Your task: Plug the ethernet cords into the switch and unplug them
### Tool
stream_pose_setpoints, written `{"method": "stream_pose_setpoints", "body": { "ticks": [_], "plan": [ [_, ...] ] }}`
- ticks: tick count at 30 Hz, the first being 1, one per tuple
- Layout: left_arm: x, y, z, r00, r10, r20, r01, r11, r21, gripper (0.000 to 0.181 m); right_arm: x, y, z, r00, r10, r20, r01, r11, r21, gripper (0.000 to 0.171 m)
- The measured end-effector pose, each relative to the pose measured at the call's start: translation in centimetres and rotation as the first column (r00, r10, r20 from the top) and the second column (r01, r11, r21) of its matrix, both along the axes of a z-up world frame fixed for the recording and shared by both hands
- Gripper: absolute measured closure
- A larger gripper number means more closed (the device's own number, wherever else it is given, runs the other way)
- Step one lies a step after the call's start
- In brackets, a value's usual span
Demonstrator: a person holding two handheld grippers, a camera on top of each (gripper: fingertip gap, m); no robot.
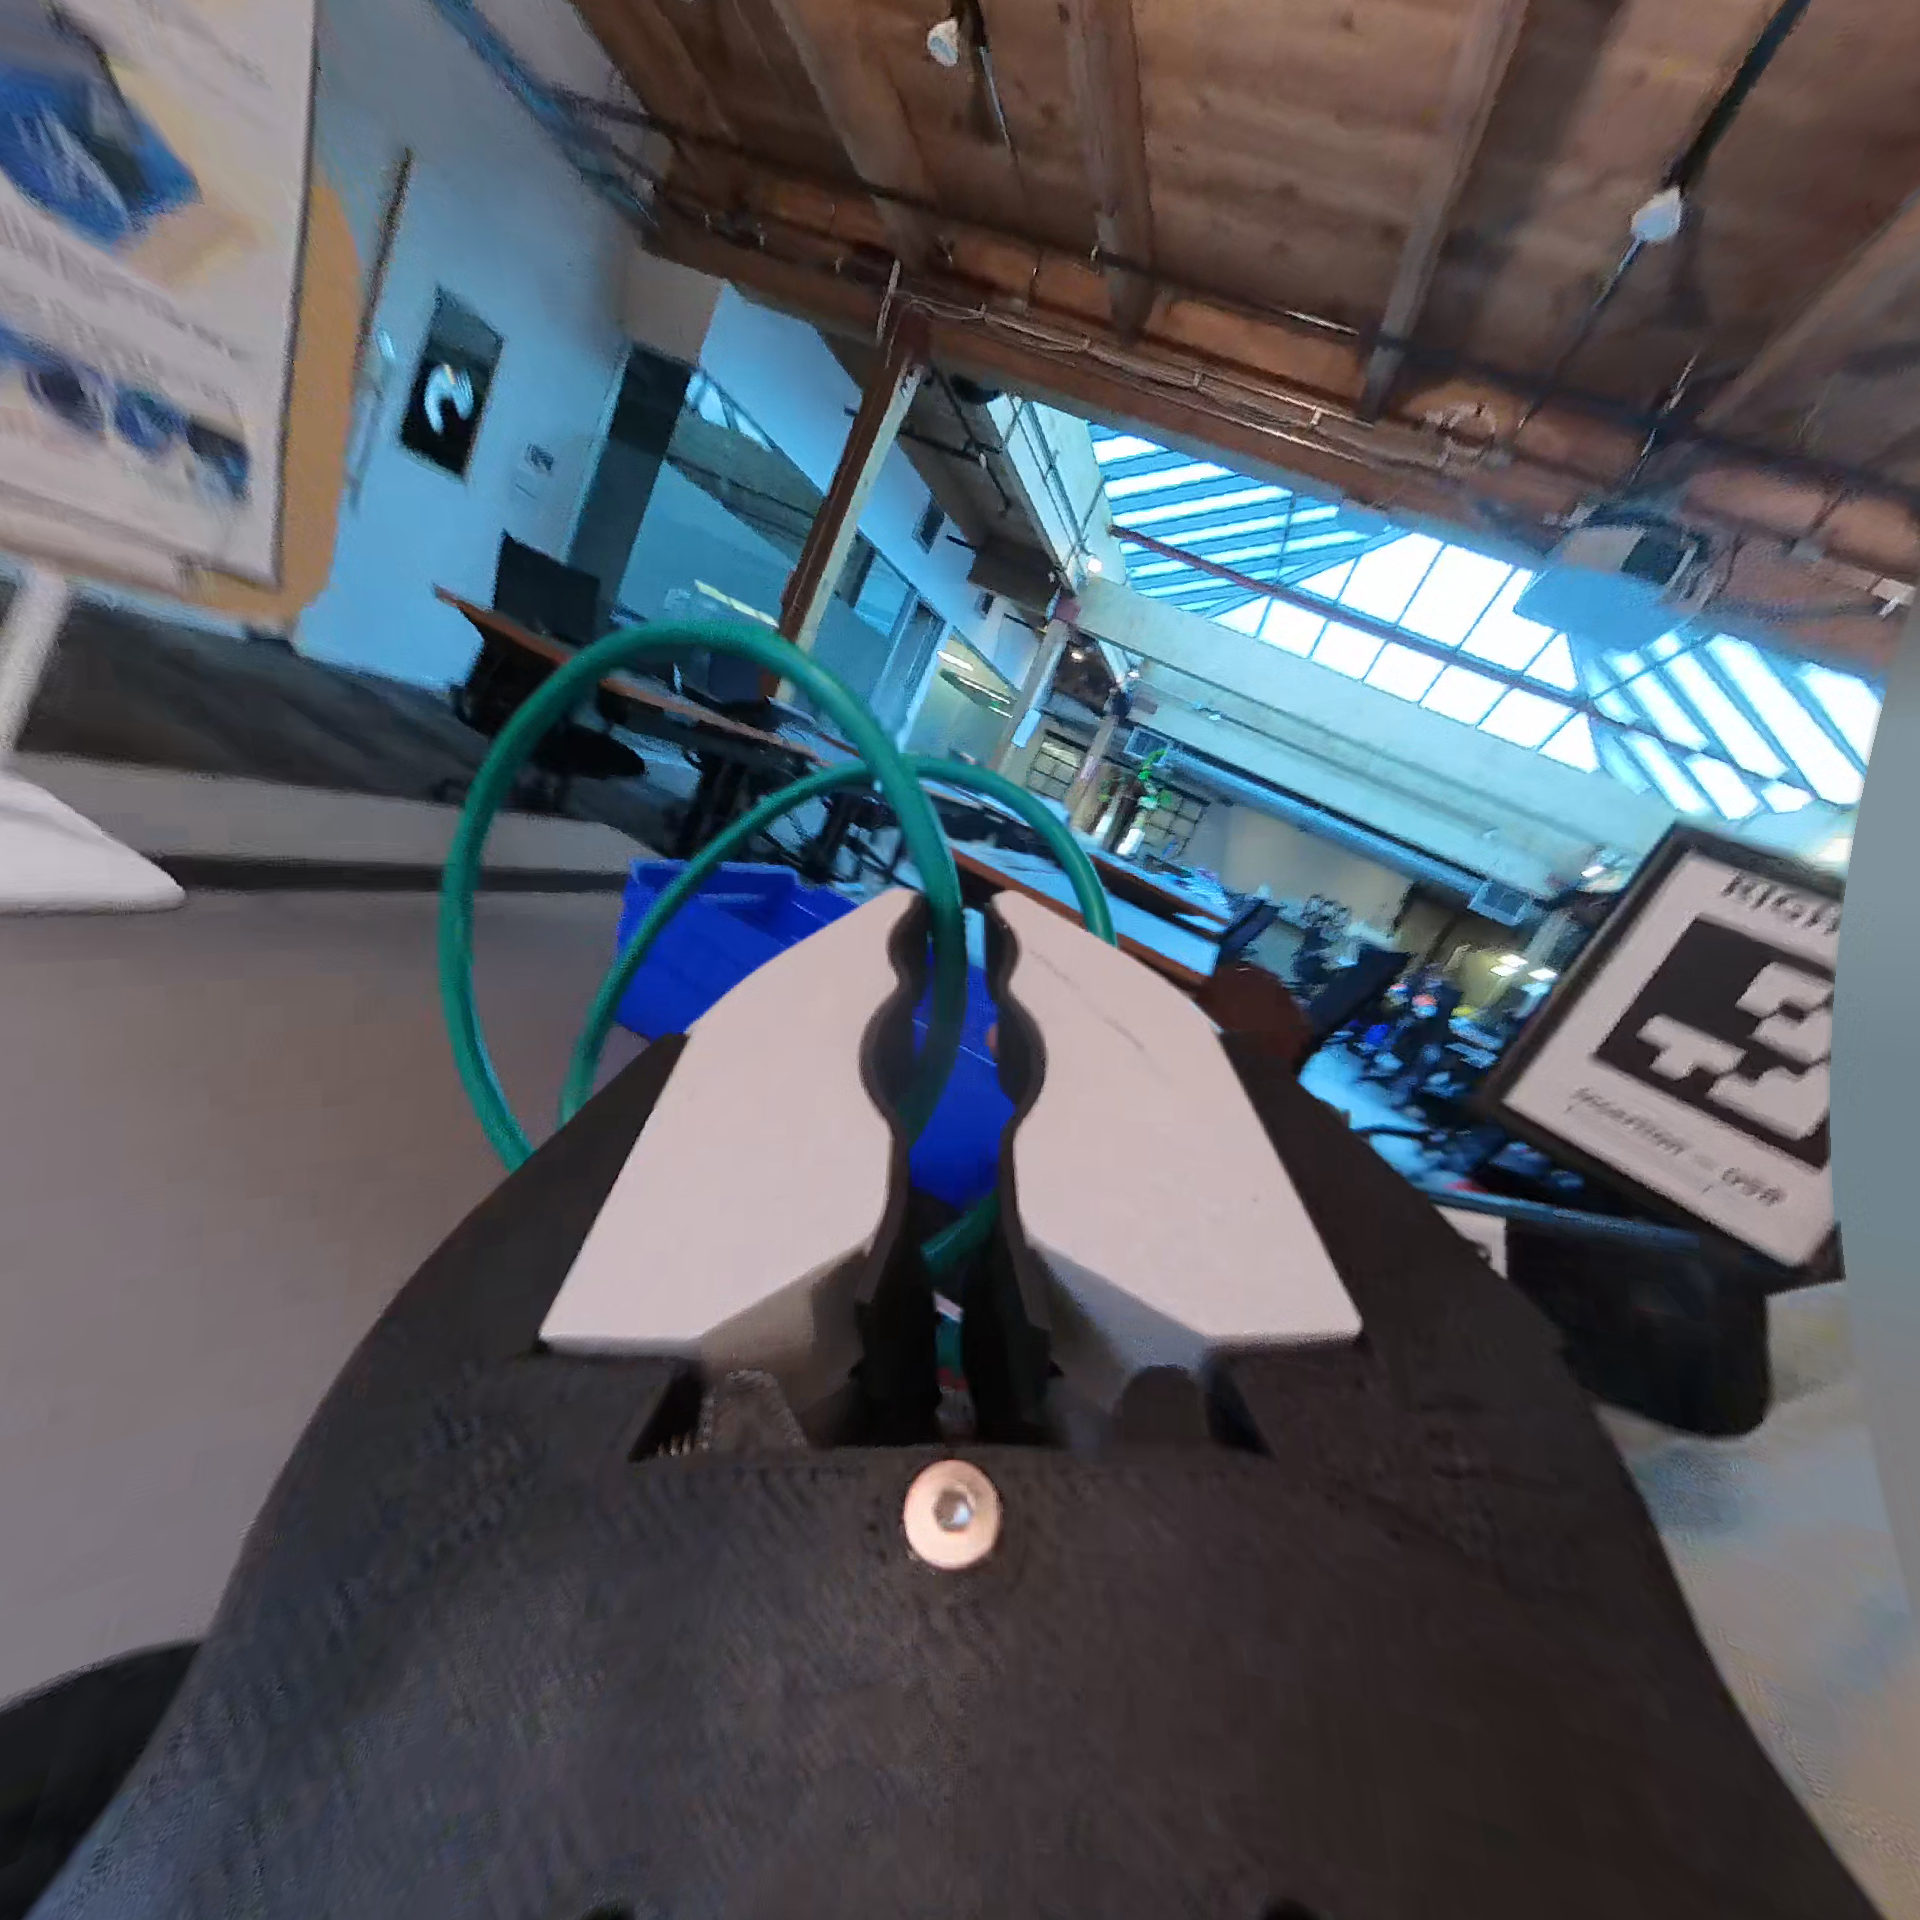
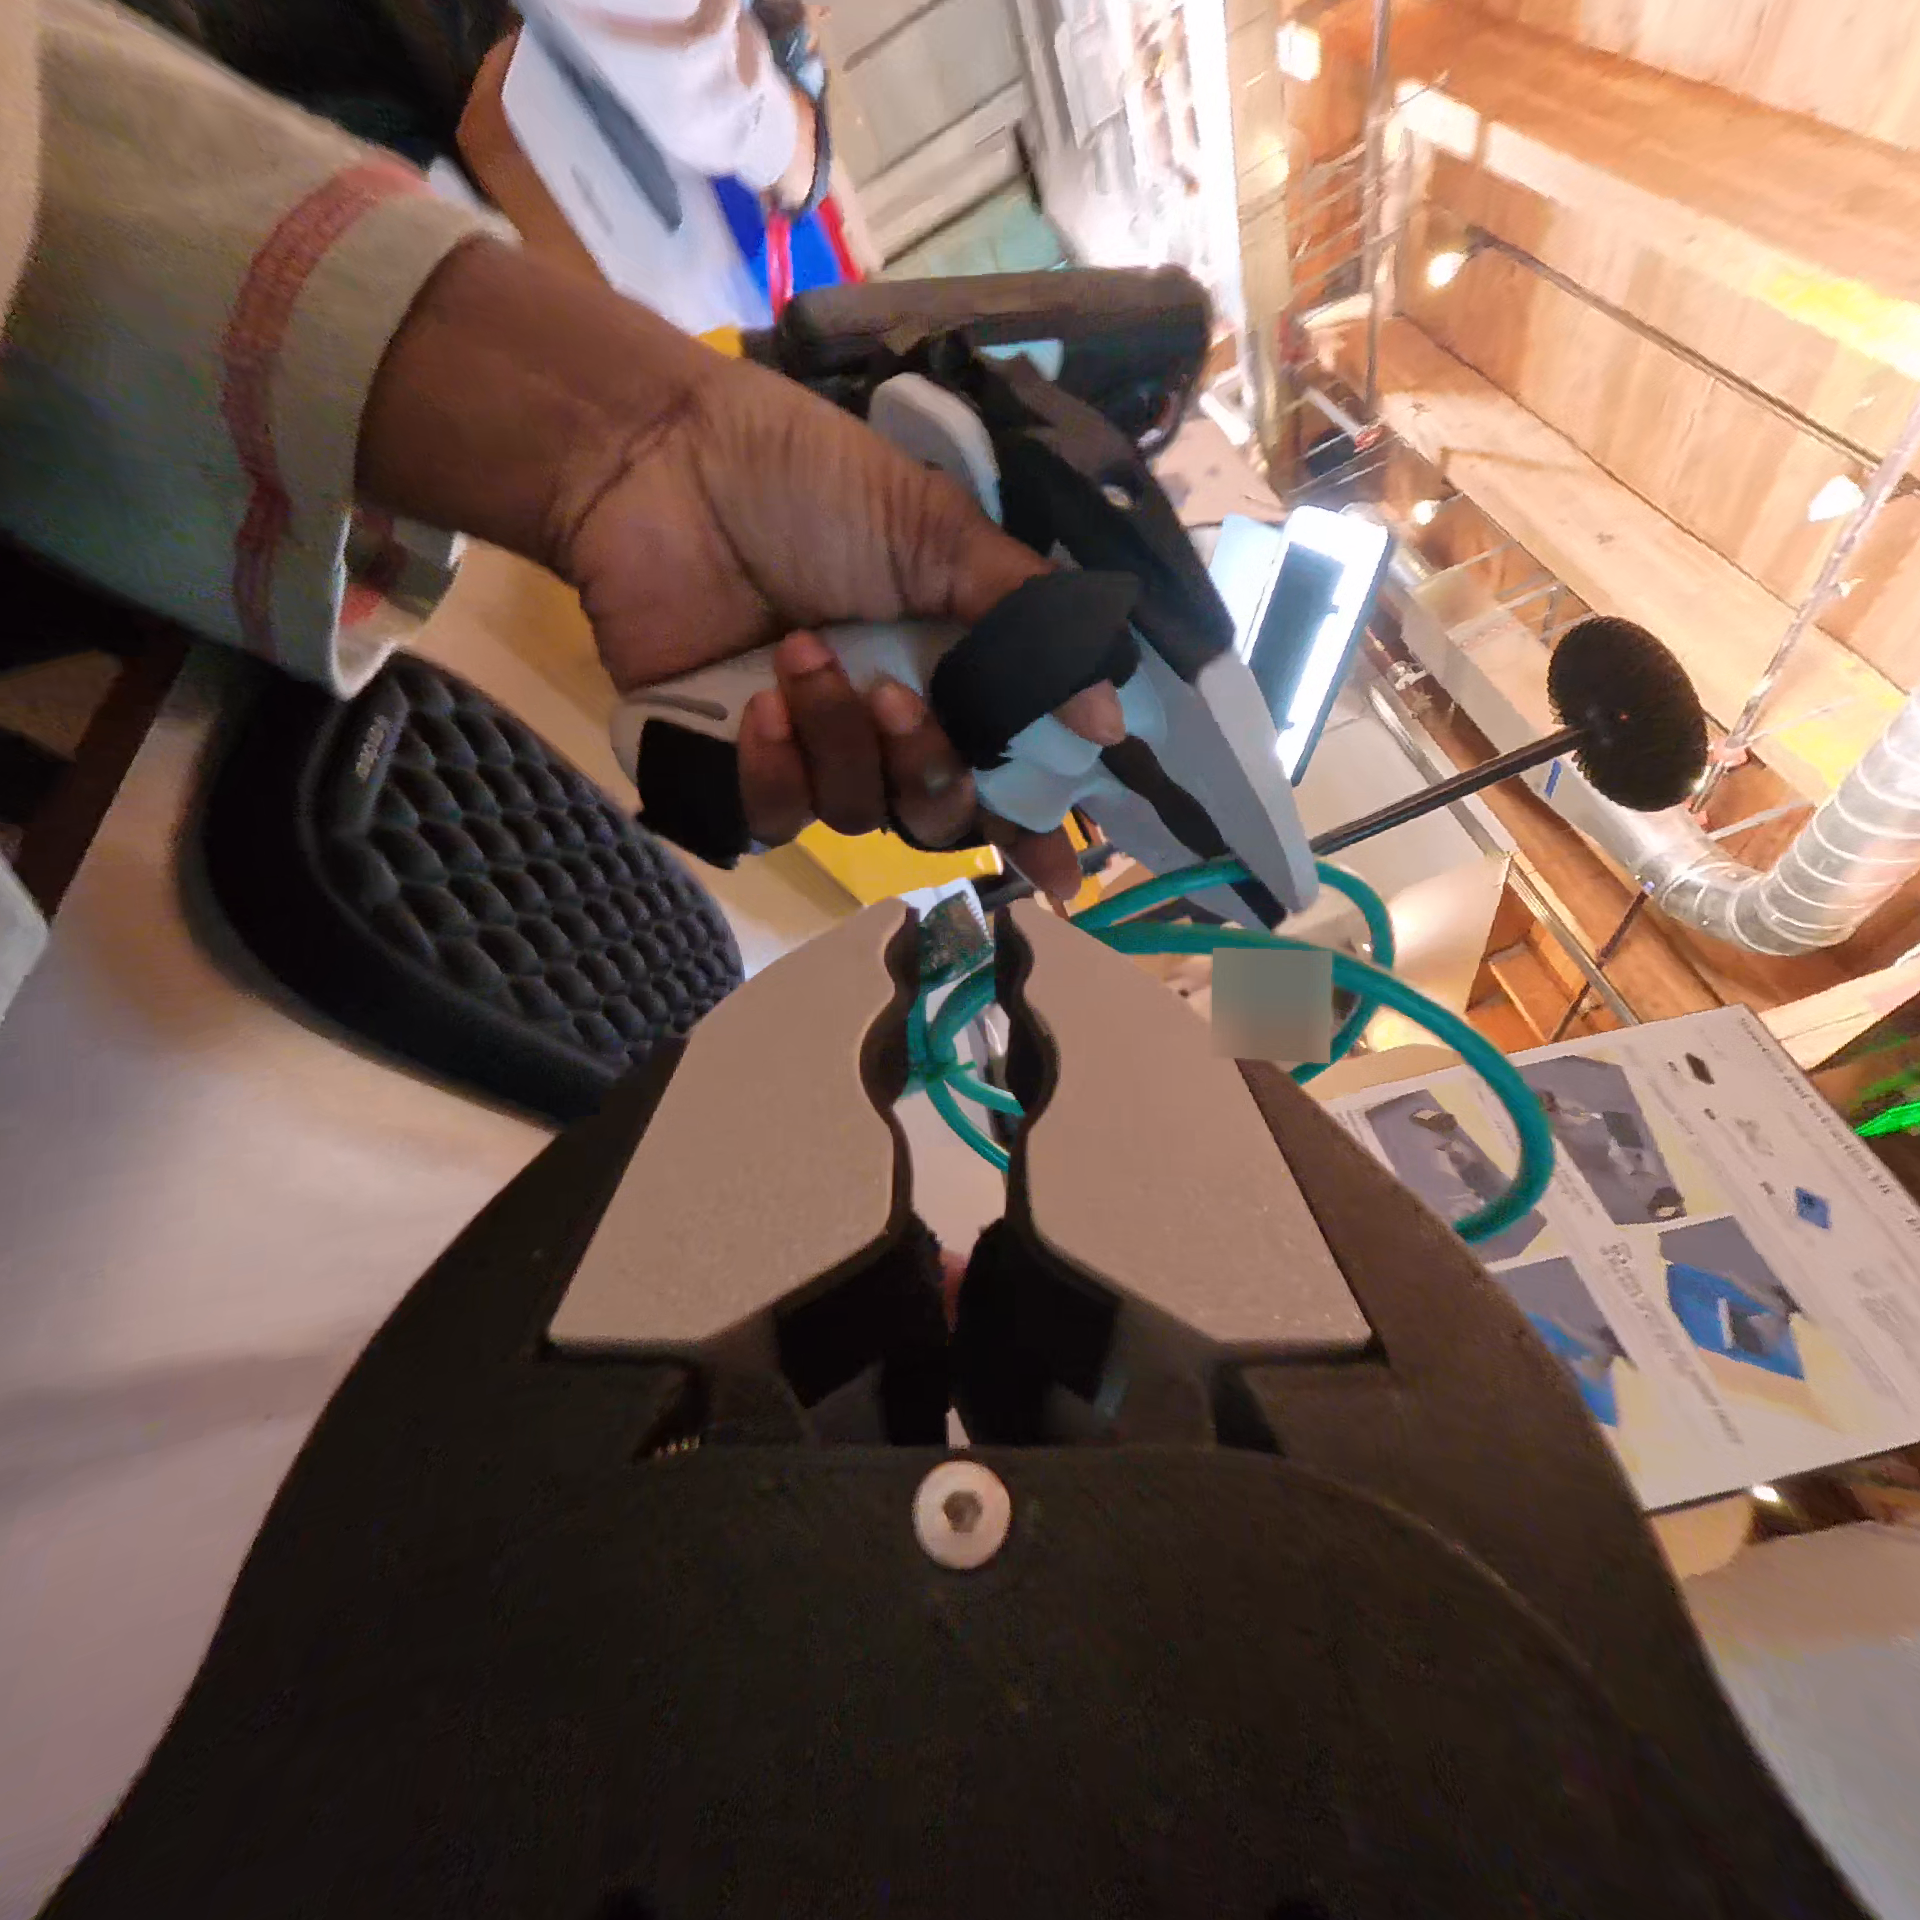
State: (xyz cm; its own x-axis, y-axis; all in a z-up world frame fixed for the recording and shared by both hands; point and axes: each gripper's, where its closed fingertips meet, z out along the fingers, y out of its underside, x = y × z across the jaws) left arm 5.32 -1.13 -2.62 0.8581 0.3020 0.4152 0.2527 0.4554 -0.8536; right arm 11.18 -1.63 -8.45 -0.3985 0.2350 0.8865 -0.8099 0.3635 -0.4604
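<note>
A green ethernet cord loops up in front of my left gripper, which is shut on it; the cord runs down between the grey fingers. In the right wrist view a hand holds that left gripper, its tips closed on the coiled green cord. My right gripper is almost closed, with the cord's green plug end between its tips. The right gripper's marker plate shows at the right of the left wrist view. No switch is in view.
A blue bin stands behind the cord on the pale table. A printed picture sheet lies to the right, a black mesh cushion to the left. A black round pad on a rod sticks out behind. Spacing between my two grippers at the tips: around 8 cm.
</note>
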Motion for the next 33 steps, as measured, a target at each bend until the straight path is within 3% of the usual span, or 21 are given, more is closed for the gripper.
{"method": "stream_pose_setpoints", "body": {
  "ticks": [2, 4, 6, 8, 9, 11, 13, 16, 18, 22, 25, 28, 31, 33],
  "plan": [
    [0.3, -1.1, 1.3, 0.985, 0.089, -0.145, -0.095, 0.995, -0.033, 0.161, 0.1, 0.3, 0.9, 0.996, 0.061, 0.066, -0.054, 0.992, -0.112, 0.158],
    [1.1, -2.3, 2.8, 0.923, 0.178, -0.34, -0.212, 0.975, -0.065, 0.15, -0.1, 0.9, 2.1, 0.982, 0.126, 0.138, -0.089, 0.966, -0.243, 0.158],
    [2.4, -3.2, 3.9, 0.799, 0.231, -0.556, -0.339, 0.936, -0.099, 0.139, -0.3, 1.8, 3.7, 0.955, 0.205, 0.214, -0.106, 0.911, -0.399, 0.159],
    [4.9, -2.4, 3.6, 0.627, 0.123, -0.77, -0.398, 0.899, -0.181, 0.139, -0.5, 2.8, 5.2, 0.9, 0.326, 0.288, -0.119, 0.822, -0.557, 0.16],
    [5.4, -1.6, 2.6, 0.578, 0.047, -0.814, -0.43, 0.866, -0.255, 0.139, -0.6, 3.2, 5.9, 0.86, 0.401, 0.316, -0.127, 0.768, -0.628, 0.161],
    [5.6, 0.2, 0.0, 0.565, -0.092, -0.82, -0.463, 0.788, -0.407, 0.134, -0.5, 4.1, 6.9, 0.782, 0.537, 0.316, -0.15, 0.654, -0.741, 0.162],
    [6.0, 2.1, -1.9, 0.58, -0.178, -0.795, -0.42, 0.771, -0.479, 0.132, -0.5, 4.6, 7.3, 0.723, 0.626, 0.293, -0.176, 0.576, -0.798, 0.163],
    [4.5, 3.3, -2.0, 0.604, -0.092, -0.792, -0.463, 0.768, -0.442, 0.135, -0.3, 4.2, 7.4, 0.687, 0.665, 0.293, -0.213, 0.57, -0.793, 0.163],
    [3.2, 3.8, -2.8, 0.603, -0.063, -0.795, -0.515, 0.73, -0.449, 0.144, -0.4, 3.8, 7.4, 0.678, 0.677, 0.287, -0.242, 0.574, -0.783, 0.161],
    [2.1, 3.3, -2.9, 0.51, -0.01, -0.86, -0.646, 0.656, -0.391, 0.165, -0.8, 3.7, 7.6, 0.626, 0.726, 0.284, -0.257, 0.536, -0.804, 0.162],
    [2.0, 1.8, -2.1, 0.52, -0.02, -0.854, -0.649, 0.641, -0.41, 0.175, -1.3, 3.6, 7.2, 0.627, 0.708, 0.325, -0.22, 0.561, -0.798, 0.161],
    [1.9, -0.2, -3.4, 0.609, -0.136, -0.782, -0.608, 0.553, -0.57, 0.175, -1.5, 2.2, 5.5, 0.718, 0.575, 0.391, -0.205, 0.712, -0.672, 0.159],
    [2.3, -3.1, -6.5, 0.766, -0.259, -0.588, -0.482, 0.374, -0.793, 0.175, -1.0, 0.8, 2.6, 0.915, 0.293, 0.278, -0.194, 0.922, -0.335, 0.138],
    [3.2, -4.2, -6.7, 0.81, -0.266, -0.523, -0.412, 0.377, -0.829, 0.175, -0.5, -0.2, 0.5, 0.976, 0.161, 0.148, -0.147, 0.984, -0.097, 0.131]
  ]
}}
